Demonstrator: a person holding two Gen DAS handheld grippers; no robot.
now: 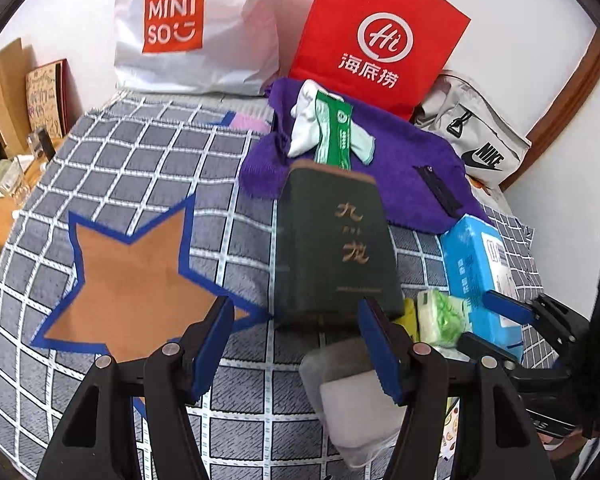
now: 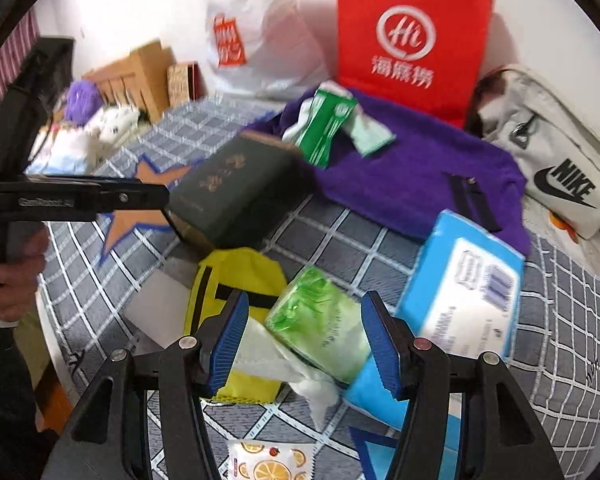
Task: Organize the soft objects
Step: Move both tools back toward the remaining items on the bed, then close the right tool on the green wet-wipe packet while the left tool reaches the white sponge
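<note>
Green tissue pack between spread right tongs; left tongs spread, ungripping.

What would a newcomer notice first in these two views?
The red bag standing at the back wall beside the white Miniso bag grabs the eye first. Next comes the purple cloth spread in front of them, with a green packet lying on it. Nearer, the dark green box sits ahead of the open left gripper, while the open right gripper brackets a green tissue pack.
</note>
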